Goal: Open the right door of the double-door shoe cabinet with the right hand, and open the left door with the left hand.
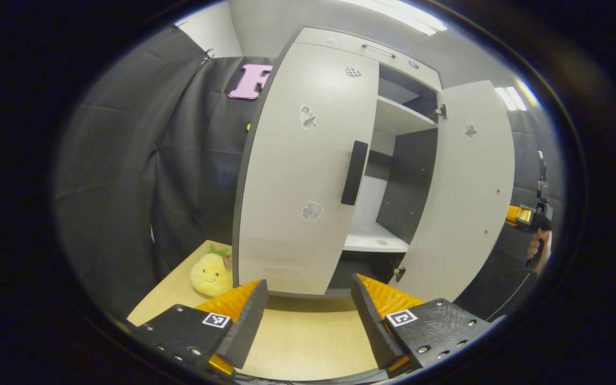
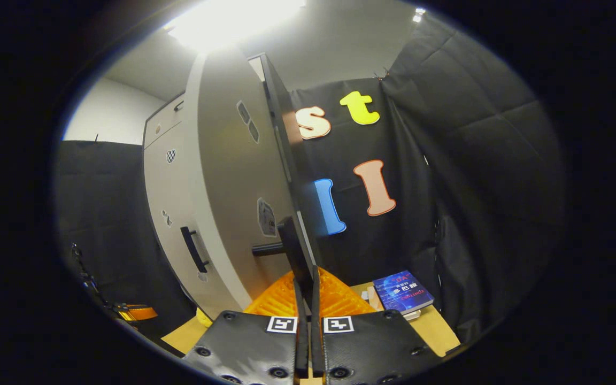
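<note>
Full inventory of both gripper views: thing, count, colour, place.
shoe cabinet: 1, light grey with dark inside, on the table
left door: 1, light grey, shut, black handle
right door: 1, light grey, swung open
shelves: 2 seen, white, inside the right half
plush toy: 1, yellow, on the table left of the cabinet
book: 1, blue, on the table by the booth wall
table: 1, light wood
left gripper: 1, open, in front of the left door
right gripper: 1, fingers close together at the right door's handle
person's hand: 1, at the far right, holding the right gripper
</note>
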Tool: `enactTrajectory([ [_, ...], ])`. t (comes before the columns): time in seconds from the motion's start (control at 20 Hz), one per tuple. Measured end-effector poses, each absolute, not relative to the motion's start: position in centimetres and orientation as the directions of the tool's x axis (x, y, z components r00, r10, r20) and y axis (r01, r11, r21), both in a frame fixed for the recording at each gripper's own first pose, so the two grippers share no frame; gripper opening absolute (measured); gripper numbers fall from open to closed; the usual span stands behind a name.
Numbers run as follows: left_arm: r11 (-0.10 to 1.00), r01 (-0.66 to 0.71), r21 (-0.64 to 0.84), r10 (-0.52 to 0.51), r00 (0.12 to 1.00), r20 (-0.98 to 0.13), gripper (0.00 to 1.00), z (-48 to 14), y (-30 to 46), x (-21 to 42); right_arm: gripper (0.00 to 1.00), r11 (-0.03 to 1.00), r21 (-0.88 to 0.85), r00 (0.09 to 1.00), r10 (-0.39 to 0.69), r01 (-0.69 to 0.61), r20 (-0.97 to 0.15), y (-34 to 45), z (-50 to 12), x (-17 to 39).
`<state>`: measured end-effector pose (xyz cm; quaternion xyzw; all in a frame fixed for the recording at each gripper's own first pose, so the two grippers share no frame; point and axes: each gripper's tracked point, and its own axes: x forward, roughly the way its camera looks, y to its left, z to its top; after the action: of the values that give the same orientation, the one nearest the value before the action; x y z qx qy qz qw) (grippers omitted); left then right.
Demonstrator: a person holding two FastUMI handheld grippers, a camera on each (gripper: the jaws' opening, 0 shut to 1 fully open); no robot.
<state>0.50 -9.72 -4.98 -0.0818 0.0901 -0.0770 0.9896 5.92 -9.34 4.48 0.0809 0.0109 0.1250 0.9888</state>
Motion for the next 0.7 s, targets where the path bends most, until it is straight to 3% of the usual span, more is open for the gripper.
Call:
enactTrajectory([
  [0.45,0.979,0.194,-0.058,-0.200,0.974,-0.109,0.89,-2.2,-8.2,3.6,0.04,0.970,0.186,0.984,0.168,-0.156,-0.052,-9.5,3.9,2.7],
  [0.55,0.977,0.208,-0.038,-0.211,0.975,-0.075,0.89,-0.7,-8.1,4.6,0.00,0.980,0.175,0.994,0.101,-0.091,-0.051,-11.3,4.3,1.4],
  [0.65,0.973,0.226,-0.038,-0.228,0.973,-0.046,0.89,0.4,-8.7,6.0,0.07,0.984,0.179,0.999,-0.007,0.015,-0.048,-14.2,4.7,0.9],
  [0.7,0.972,0.233,-0.040,-0.235,0.971,-0.035,0.89,1.0,-9.1,6.7,0.02,0.980,0.189,0.998,-0.048,0.056,-0.046,-15.6,4.8,0.6],
])
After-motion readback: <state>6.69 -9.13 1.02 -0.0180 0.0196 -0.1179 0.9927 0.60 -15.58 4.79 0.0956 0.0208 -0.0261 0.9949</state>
